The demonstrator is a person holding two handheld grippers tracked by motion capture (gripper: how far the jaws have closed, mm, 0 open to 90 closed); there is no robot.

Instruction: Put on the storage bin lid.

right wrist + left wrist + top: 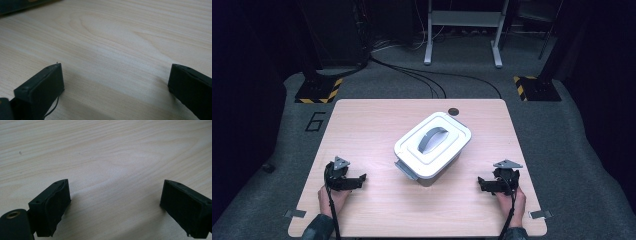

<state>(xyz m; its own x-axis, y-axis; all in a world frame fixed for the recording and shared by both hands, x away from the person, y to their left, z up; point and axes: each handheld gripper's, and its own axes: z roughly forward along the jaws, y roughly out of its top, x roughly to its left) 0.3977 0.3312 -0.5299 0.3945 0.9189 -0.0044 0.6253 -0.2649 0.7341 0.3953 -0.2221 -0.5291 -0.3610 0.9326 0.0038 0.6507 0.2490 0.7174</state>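
Note:
A white plastic box (432,146) with a closed lid and a grey handle (432,138) sits turned at an angle in the middle of the wooden table (362,125). My left gripper (360,178) rests on the table at the front left, a hand behind it, well apart from the box. Its jaws stand wide apart over bare wood (115,195), so it is open. My right gripper (480,183) rests at the front right, also held by a hand. It is open, with nothing between its fingers (42,87).
A small dark round spot (454,111) lies near the table's far edge behind the box. Grey latches stick out at the box's front left corner (404,170). Beyond the table are grey carpet, cables and a metal stand (462,30).

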